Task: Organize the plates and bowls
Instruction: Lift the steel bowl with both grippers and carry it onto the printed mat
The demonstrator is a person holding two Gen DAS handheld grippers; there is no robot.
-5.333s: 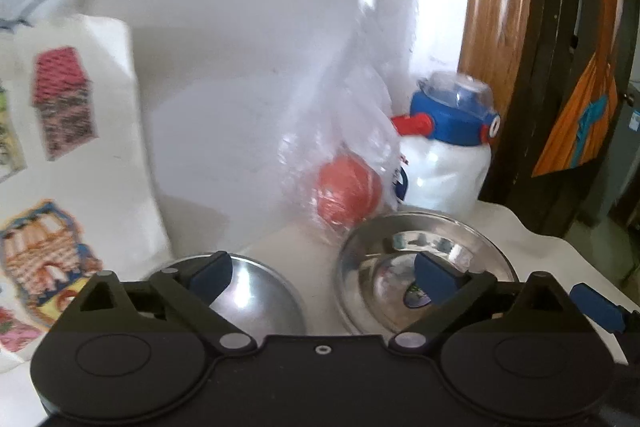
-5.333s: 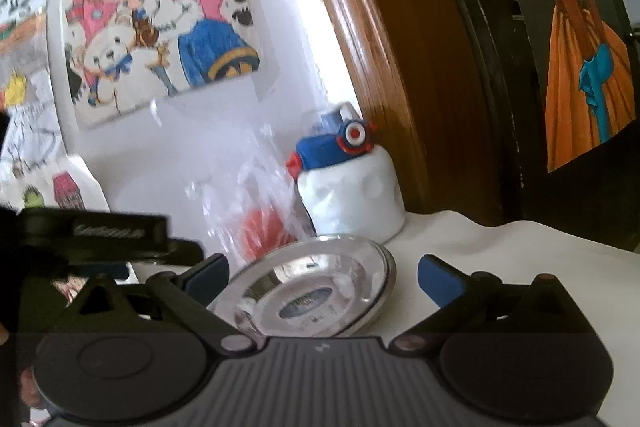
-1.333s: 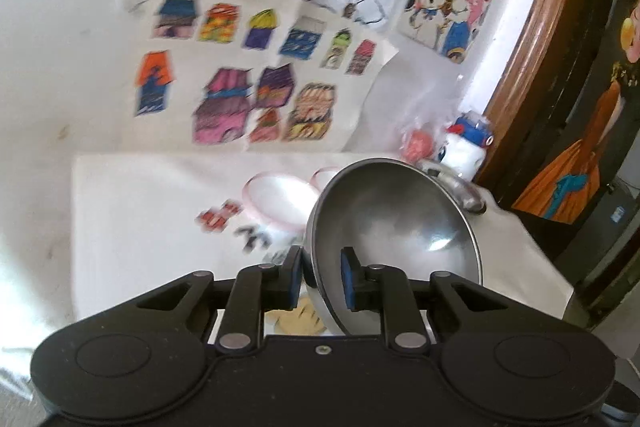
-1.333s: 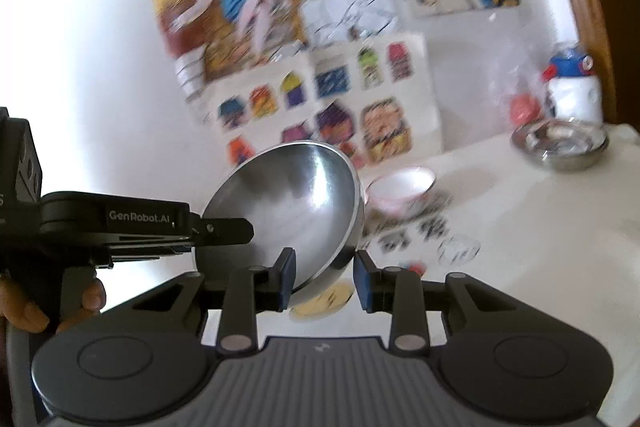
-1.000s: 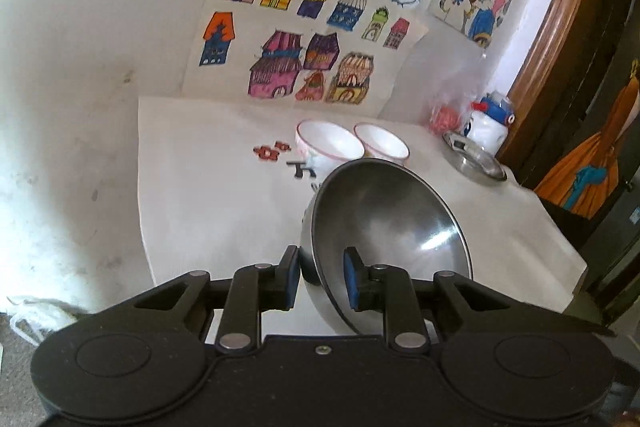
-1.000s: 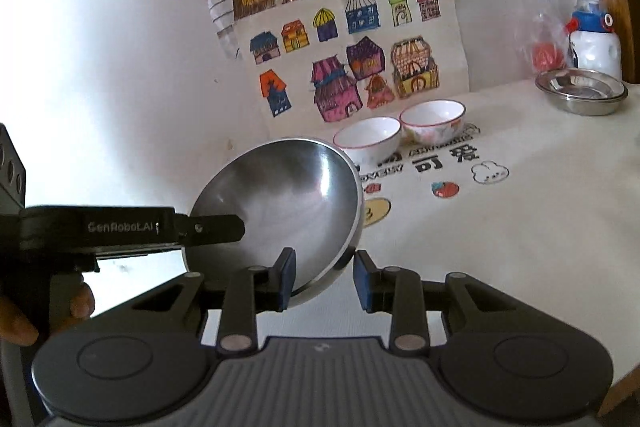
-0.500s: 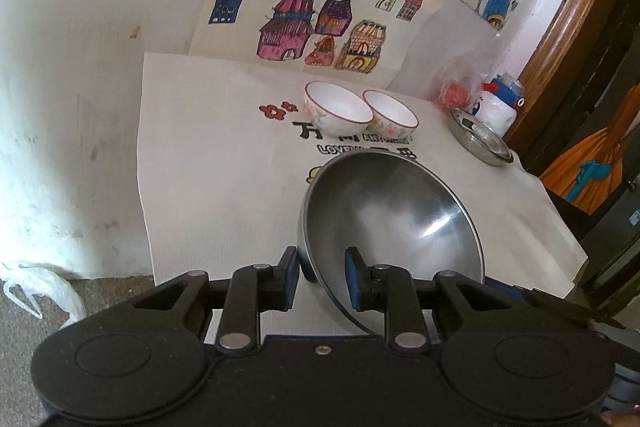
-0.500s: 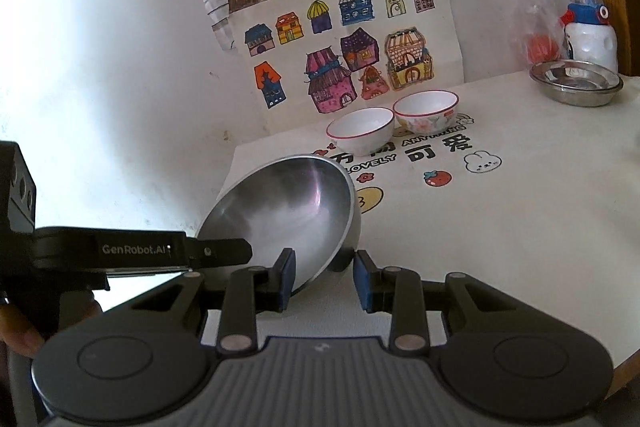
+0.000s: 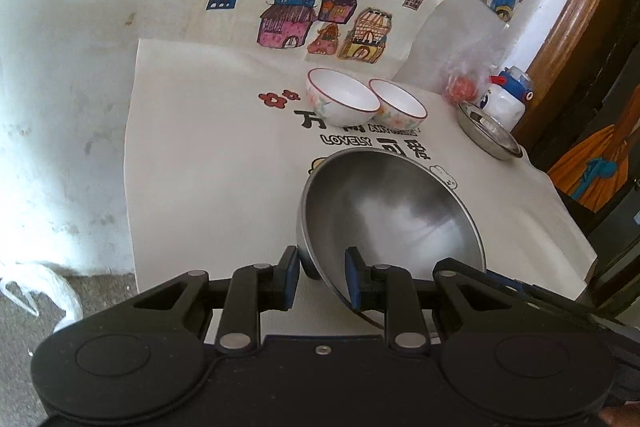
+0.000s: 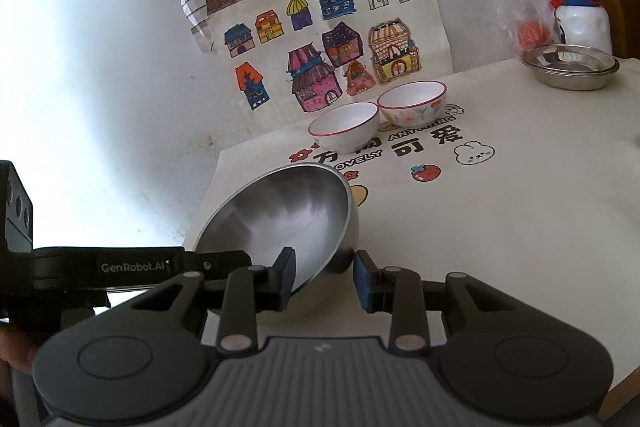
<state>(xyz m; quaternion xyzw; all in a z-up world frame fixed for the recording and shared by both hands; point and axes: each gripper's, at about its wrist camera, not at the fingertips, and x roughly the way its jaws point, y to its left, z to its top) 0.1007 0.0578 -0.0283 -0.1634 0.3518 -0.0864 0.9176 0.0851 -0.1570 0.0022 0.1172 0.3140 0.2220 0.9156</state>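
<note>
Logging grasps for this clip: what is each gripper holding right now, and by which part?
Both straddle the rim of the tilted steel bowl: left gripper near its left edge, right gripper near its right. Whether either pinches cannot be told.

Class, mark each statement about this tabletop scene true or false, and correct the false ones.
1. The large steel bowl sits tilted, its rim between the fingers of the left gripper. True.
2. Two white bowls with red rims are stacked together. False: they stand side by side.
3. The shallow steel dish sits near the white and blue bottle. True.
4. The right gripper is empty and far from the steel bowl. False: its fingers straddle that bowl's rim too.
</note>
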